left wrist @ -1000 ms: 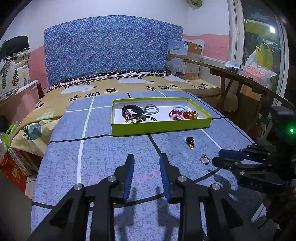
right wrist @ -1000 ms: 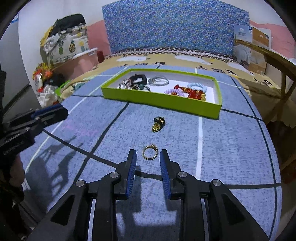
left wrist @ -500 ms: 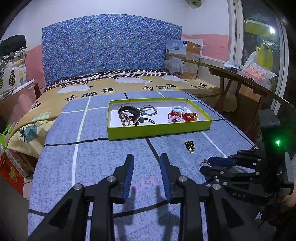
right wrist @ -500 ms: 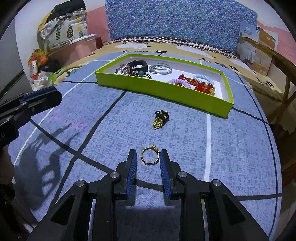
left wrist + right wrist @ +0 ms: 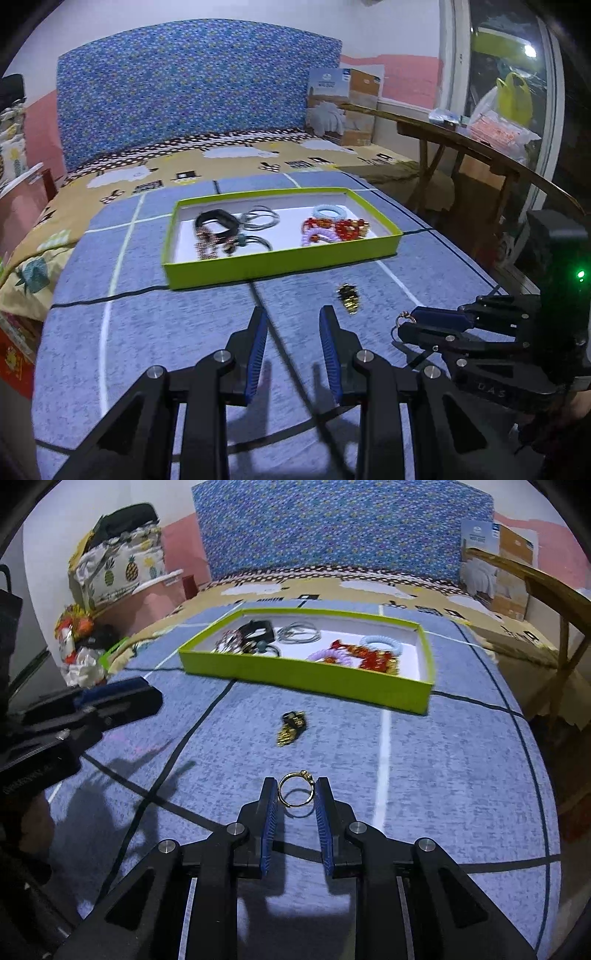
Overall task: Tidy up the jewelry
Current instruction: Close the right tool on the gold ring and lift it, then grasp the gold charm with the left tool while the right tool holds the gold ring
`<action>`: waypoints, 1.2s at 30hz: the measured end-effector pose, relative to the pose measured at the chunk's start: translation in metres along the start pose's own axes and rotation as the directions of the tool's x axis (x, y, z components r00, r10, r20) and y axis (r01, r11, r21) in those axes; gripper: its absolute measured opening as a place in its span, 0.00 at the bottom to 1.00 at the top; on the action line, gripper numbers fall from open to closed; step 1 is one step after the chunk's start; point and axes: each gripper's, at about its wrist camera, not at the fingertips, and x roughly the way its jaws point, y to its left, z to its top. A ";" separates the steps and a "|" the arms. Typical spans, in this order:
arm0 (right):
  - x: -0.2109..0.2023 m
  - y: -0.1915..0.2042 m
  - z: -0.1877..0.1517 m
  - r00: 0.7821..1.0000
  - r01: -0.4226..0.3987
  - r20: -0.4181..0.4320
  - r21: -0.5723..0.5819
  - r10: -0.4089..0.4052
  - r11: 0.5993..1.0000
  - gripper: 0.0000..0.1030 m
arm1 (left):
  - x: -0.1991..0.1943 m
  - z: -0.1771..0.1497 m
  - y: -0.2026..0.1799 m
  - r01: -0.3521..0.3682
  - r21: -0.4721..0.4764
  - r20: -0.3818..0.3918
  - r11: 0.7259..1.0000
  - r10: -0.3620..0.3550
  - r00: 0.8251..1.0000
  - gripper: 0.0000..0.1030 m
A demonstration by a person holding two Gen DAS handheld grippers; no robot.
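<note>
A gold ring is held between the blue pads of my right gripper, lifted a little above the blue cloth; its shadow lies below. The ring also shows at the right gripper's tips in the left wrist view. A gold and black trinket lies on the cloth ahead, also in the left wrist view. The lime green tray holds bracelets, hair ties and beads, and shows in the left wrist view. My left gripper is open and empty above the cloth.
The tray stands on a blue cloth with dark and white lines over a bed. A wooden table stands at the right. Bags and boxes are piled at the left. A blue headboard is behind.
My right gripper has closed on the gold ring and lifted it off the cloth. The left gripper has drifted a little to the right and stays open.
</note>
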 end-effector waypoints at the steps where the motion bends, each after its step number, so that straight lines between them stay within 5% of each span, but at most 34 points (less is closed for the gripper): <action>1: -0.002 -0.004 0.000 1.000 0.002 0.006 0.008 -0.002 1.000 0.21 | 0.003 0.002 -0.003 0.009 0.004 -0.005 1.000 -0.009 1.000 0.30; 8: -0.015 -0.029 -0.002 0.999 0.020 0.038 0.062 -0.022 0.998 0.21 | 0.037 0.011 -0.030 0.065 0.024 -0.077 0.998 -0.063 0.995 0.30; 19: -0.018 -0.058 -0.010 0.998 0.016 0.053 0.124 -0.023 0.992 0.21 | 0.082 0.012 -0.051 0.045 0.017 -0.217 0.999 -0.040 0.975 0.30; 24: -0.019 -0.064 -0.011 0.998 0.013 0.059 0.135 -0.022 0.991 0.21 | 0.088 0.015 -0.057 0.014 0.035 -0.226 0.999 -0.006 0.974 0.28; 27: -0.020 -0.065 -0.012 0.998 0.014 0.061 0.139 -0.023 0.990 0.21 | 0.090 0.016 -0.061 -0.003 0.061 -0.224 0.998 0.017 0.974 0.15; 36: -0.027 -0.062 -0.011 0.997 0.024 0.072 0.137 -0.034 0.990 0.21 | 0.074 0.015 -0.059 0.040 0.057 -0.185 0.998 -0.028 0.982 0.14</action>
